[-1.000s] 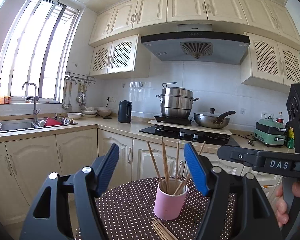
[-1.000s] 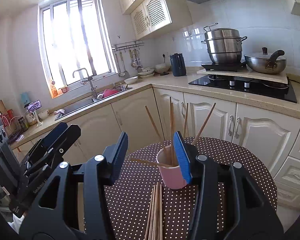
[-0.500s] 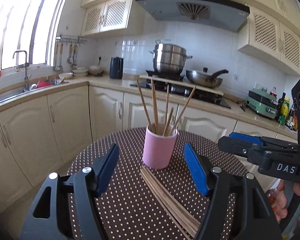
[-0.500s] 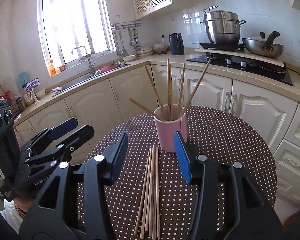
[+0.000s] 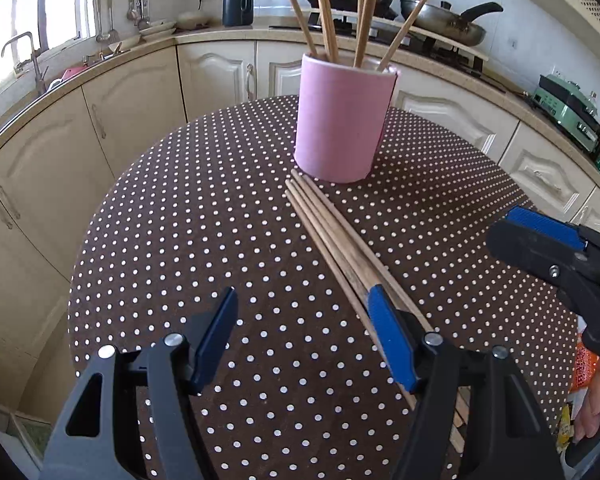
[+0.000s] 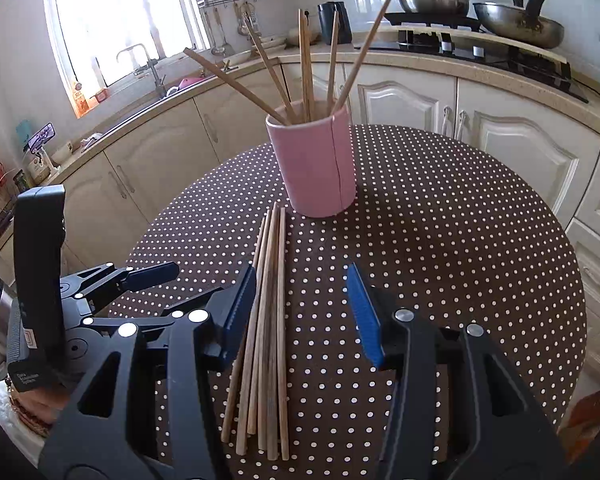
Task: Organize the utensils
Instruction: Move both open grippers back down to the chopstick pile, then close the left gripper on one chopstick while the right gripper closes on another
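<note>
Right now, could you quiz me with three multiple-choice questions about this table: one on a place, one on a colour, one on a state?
1. The loose chopsticks lie:
A. on the table before the cup
B. in the sink
C. on the stove

2. The cup is:
A. green
B. pink
C. white

3. The right claw is:
A. clamped on the cup
B. open, holding nothing
C. shut

Answers: 1 A, they lie on the dotted tablecloth. 2 B, its wall is pink. 3 B, its jaws stand apart over the bundle.

1 pink cup (image 6: 314, 164); 5 chopsticks in cup (image 6: 306, 64); 6 loose chopsticks (image 6: 266, 332); 2 tools.
</note>
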`<control>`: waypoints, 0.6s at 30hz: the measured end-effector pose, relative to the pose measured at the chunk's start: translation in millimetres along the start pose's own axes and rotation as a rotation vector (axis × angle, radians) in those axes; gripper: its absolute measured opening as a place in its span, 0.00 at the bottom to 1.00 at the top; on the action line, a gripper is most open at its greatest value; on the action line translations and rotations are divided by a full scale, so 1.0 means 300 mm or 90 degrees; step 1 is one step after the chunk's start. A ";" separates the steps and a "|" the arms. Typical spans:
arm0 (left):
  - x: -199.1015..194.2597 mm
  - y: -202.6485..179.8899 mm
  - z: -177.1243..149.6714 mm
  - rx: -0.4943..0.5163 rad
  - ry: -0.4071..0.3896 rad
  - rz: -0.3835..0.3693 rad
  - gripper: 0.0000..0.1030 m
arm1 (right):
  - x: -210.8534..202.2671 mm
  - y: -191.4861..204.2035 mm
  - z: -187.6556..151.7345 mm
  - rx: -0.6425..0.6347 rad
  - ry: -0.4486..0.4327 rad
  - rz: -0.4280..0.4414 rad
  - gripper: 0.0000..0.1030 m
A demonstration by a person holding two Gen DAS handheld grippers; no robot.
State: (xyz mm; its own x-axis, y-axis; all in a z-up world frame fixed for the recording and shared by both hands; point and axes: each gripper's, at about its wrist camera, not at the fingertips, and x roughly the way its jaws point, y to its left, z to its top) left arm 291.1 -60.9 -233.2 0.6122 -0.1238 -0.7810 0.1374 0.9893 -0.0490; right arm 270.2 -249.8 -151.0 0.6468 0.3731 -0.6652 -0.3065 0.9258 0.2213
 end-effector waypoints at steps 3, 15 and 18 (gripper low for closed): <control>0.037 -0.009 -0.013 0.003 0.015 0.001 0.65 | 0.039 -0.015 -0.025 0.010 0.013 0.000 0.46; 0.083 -0.051 0.004 0.016 0.026 0.016 0.65 | 0.155 -0.028 -0.055 0.018 0.047 0.006 0.46; 0.081 -0.060 0.008 0.034 0.027 0.027 0.65 | 0.176 -0.026 -0.052 0.015 0.058 0.001 0.46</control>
State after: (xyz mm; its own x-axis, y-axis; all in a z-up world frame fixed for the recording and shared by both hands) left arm 305.5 -82.0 -249.8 0.5854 -0.0770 -0.8071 0.1539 0.9879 0.0174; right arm 295.8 -238.1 -199.0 0.5803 0.3685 -0.7262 -0.2907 0.9268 0.2379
